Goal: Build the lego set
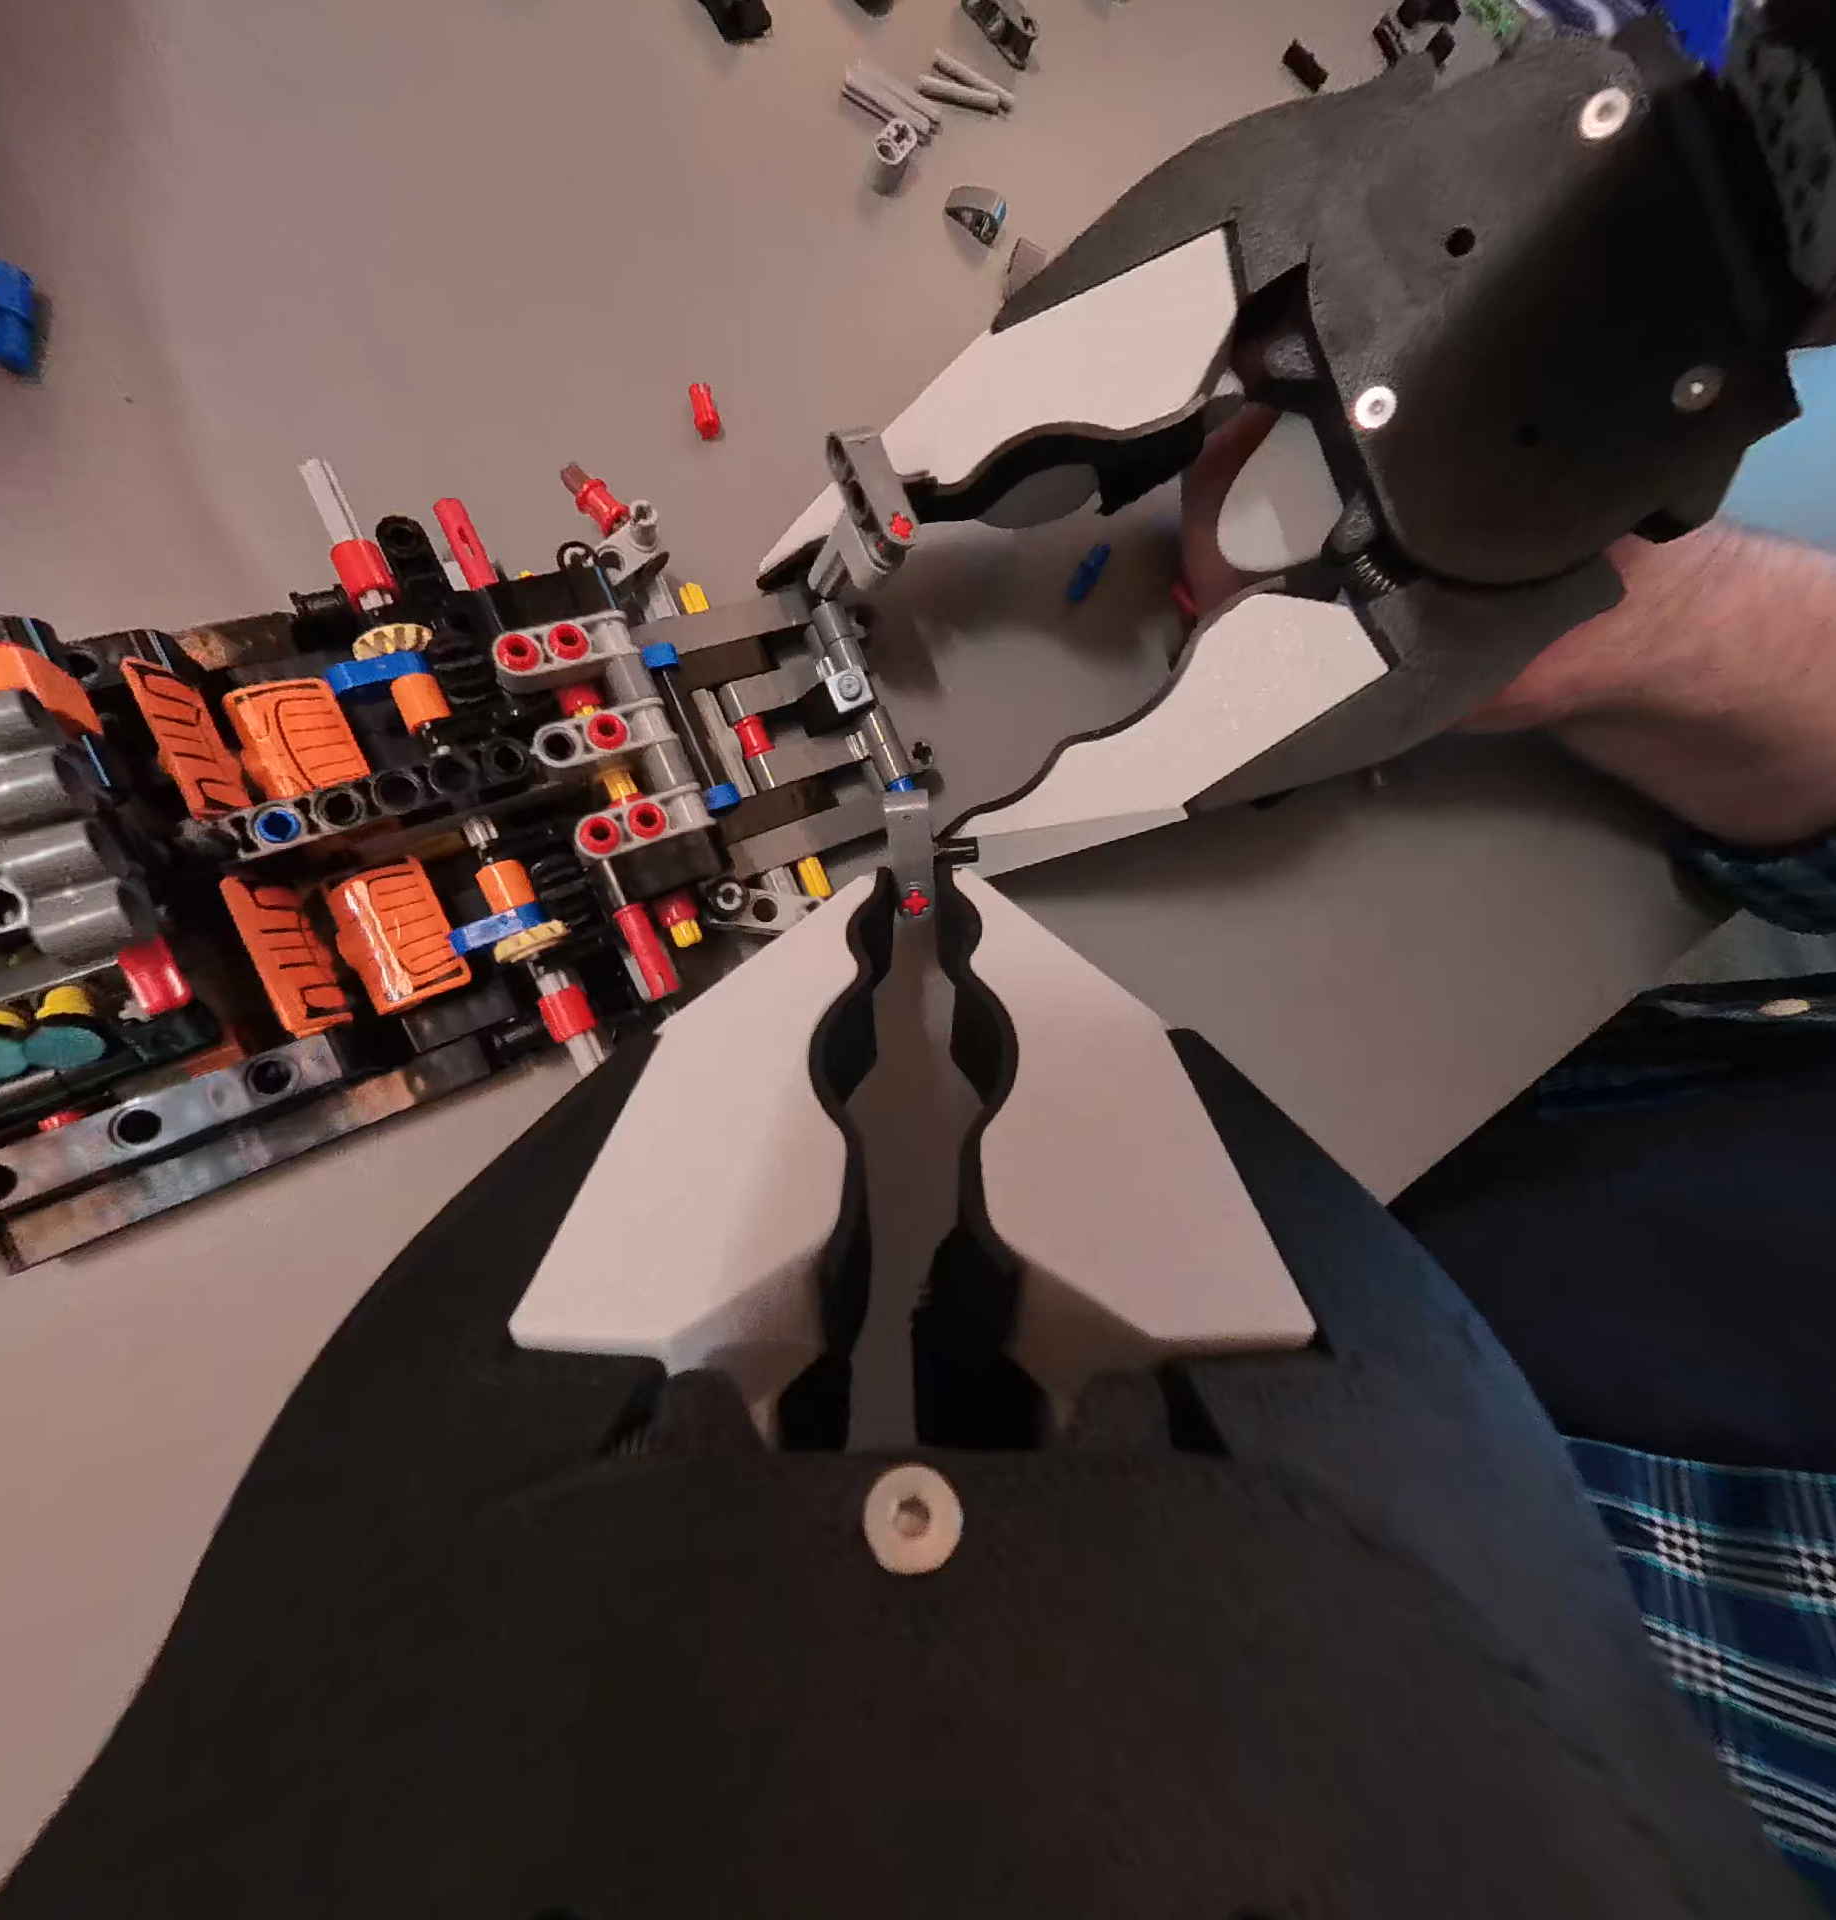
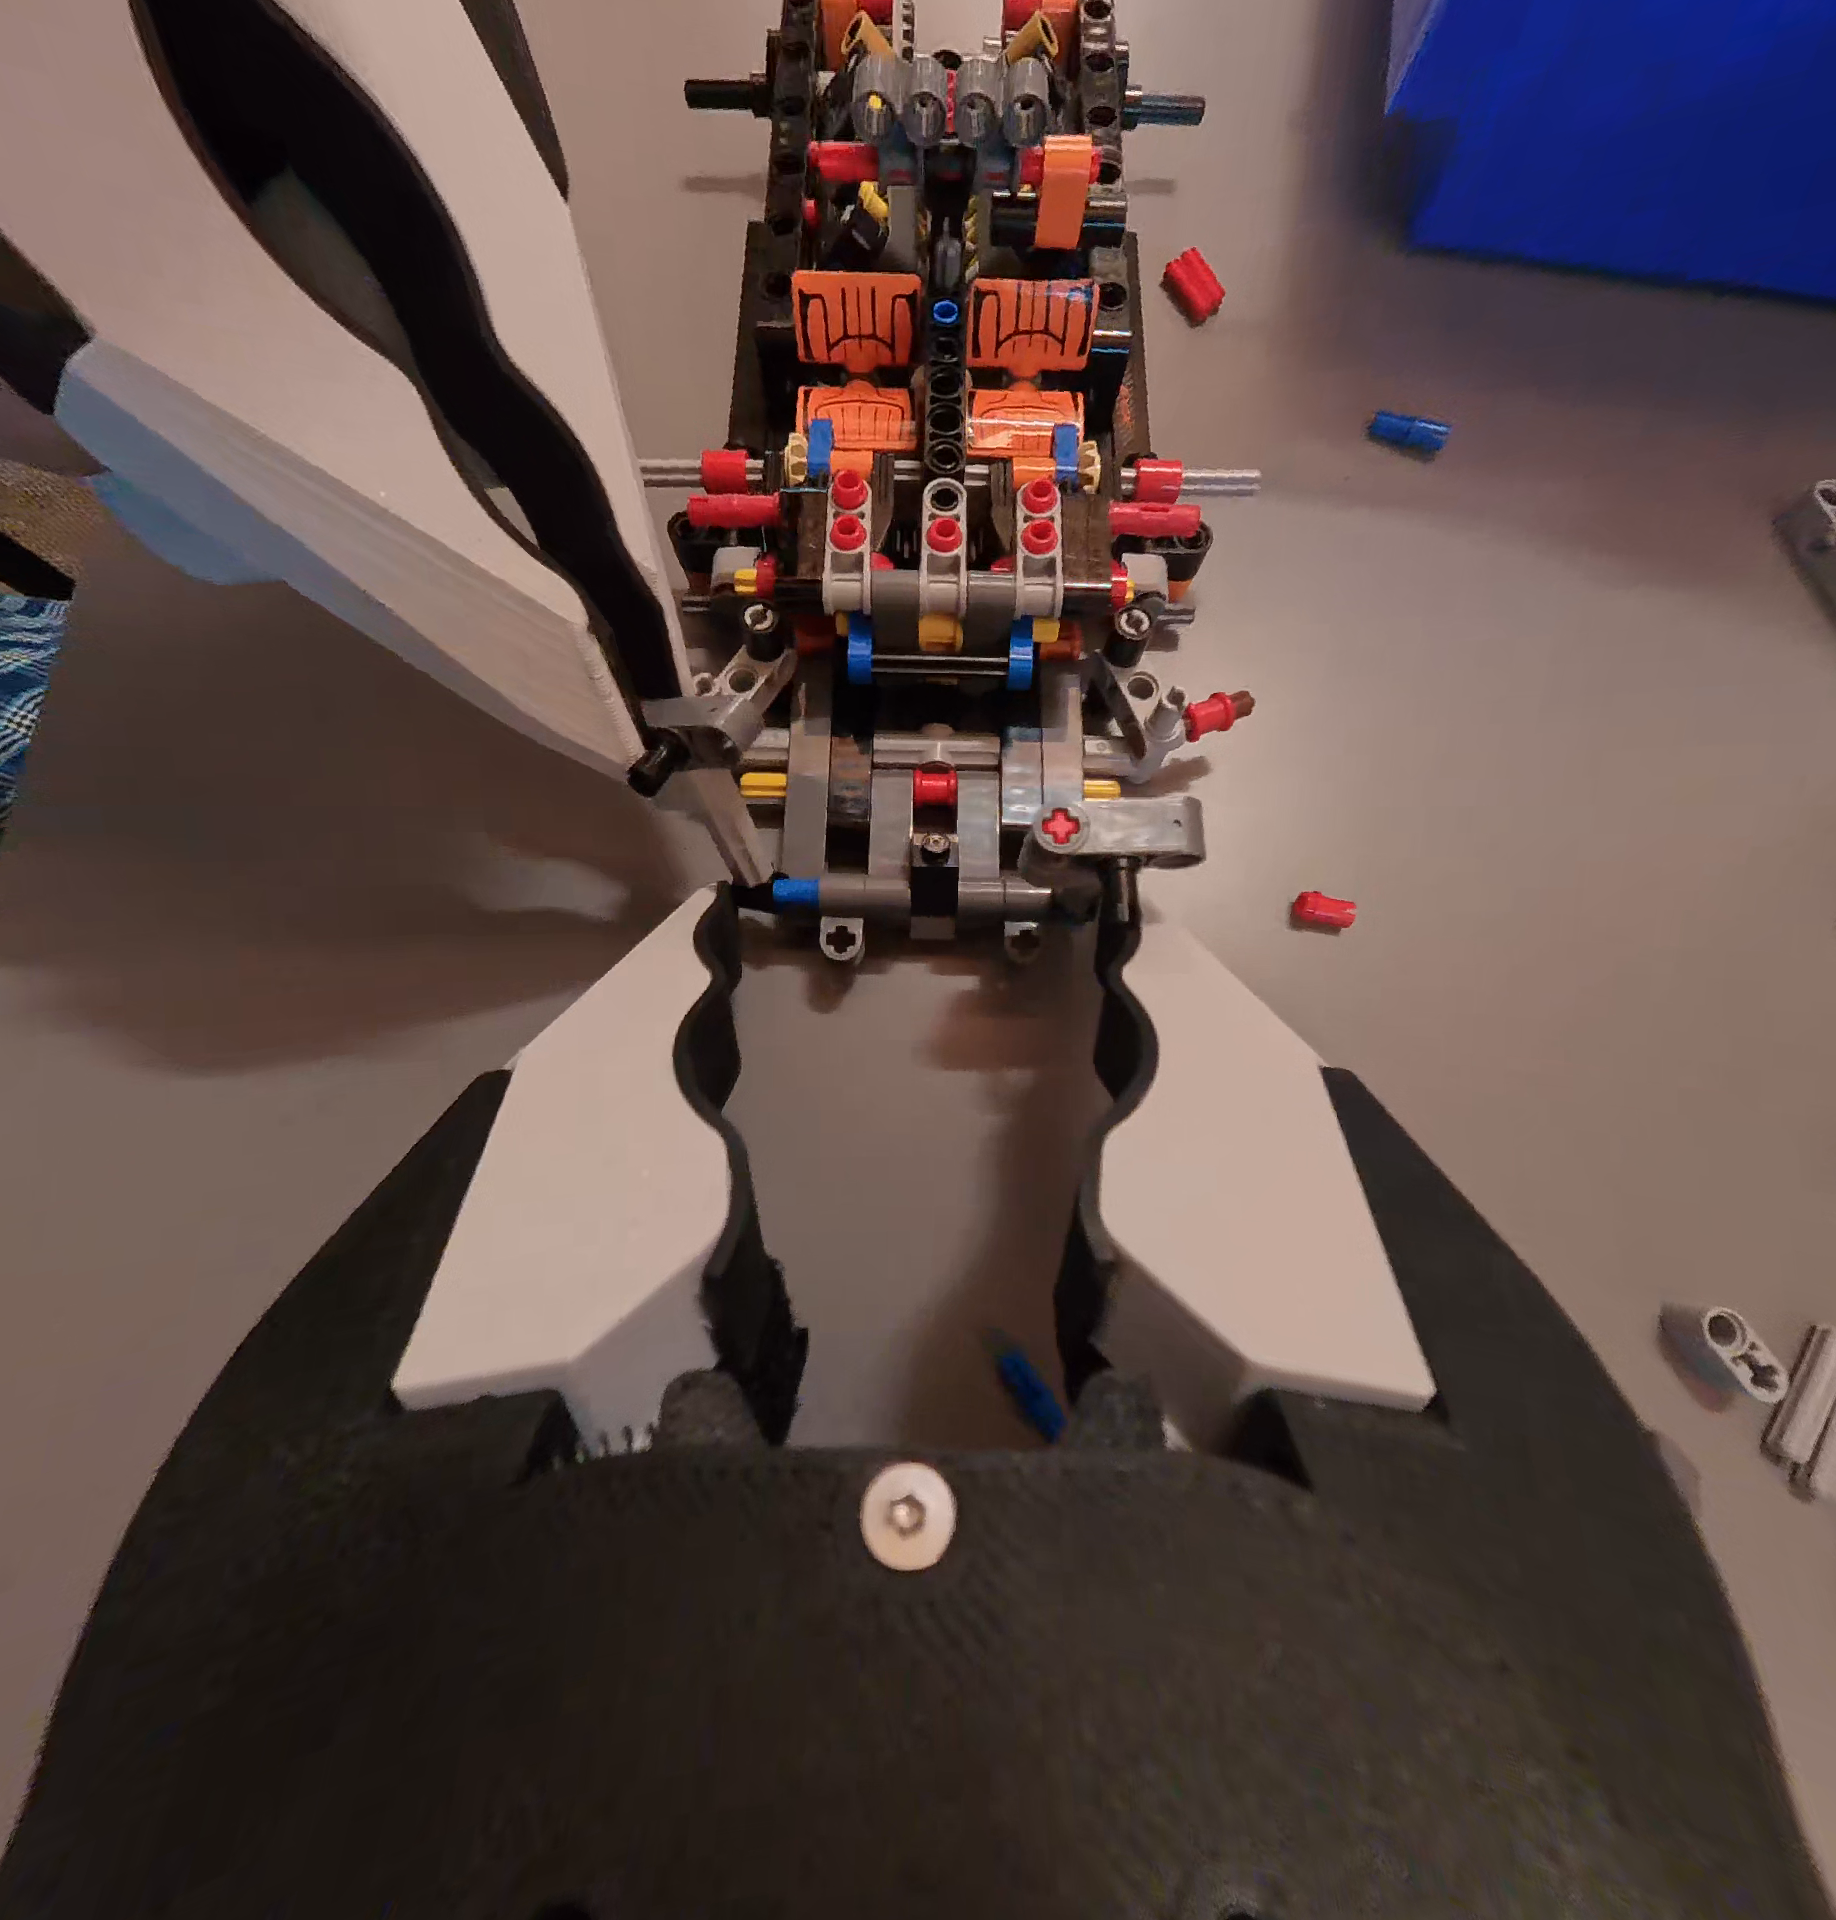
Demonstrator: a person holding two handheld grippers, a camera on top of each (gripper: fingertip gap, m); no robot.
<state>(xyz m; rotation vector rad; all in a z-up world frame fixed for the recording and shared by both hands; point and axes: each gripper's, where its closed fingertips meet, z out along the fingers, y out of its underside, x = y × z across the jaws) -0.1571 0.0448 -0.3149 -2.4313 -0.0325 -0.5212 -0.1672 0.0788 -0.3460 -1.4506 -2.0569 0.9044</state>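
The car chassis (image 2: 945, 436) lies flat on the grey tabletop (image 1: 374, 312), a long black frame with two pairs of orange seats (image 2: 940, 332), red pins and grey beams along it; in the right wrist view its near end sits just ahead of the right tongs (image 2: 914, 935).

The left tongs (image 1: 916, 899) are closed on a small grey link (image 1: 912, 847) with a red cross axle in its end; that link sits at one corner of the chassis's near end, and a black pin juts from it beside the fingertips; in the right wrist view the same tongs come in from the left, tips against that corner (image 2: 685, 727).

The right tongs stand open, jaws wide apart on either side of the chassis's end; a second grey link (image 2: 1111, 831) with a red cross axle sits at the other corner, just beside the right-hand fingertip, though whether the two touch I cannot tell; in the left wrist view that link (image 1: 872, 509) lies against the upper finger.

A blue pin (image 2: 1028, 1387) lies on the tabletop between the open fingers; loose red pins (image 2: 1322, 911), another blue pin (image 2: 1409, 429) and grey parts (image 2: 1818, 1392) are scattered to the right, well apart from the chassis; a blue box (image 2: 1641, 135) stands at the far right; a plaid sleeve (image 1: 1766, 1621) shows at the edge.
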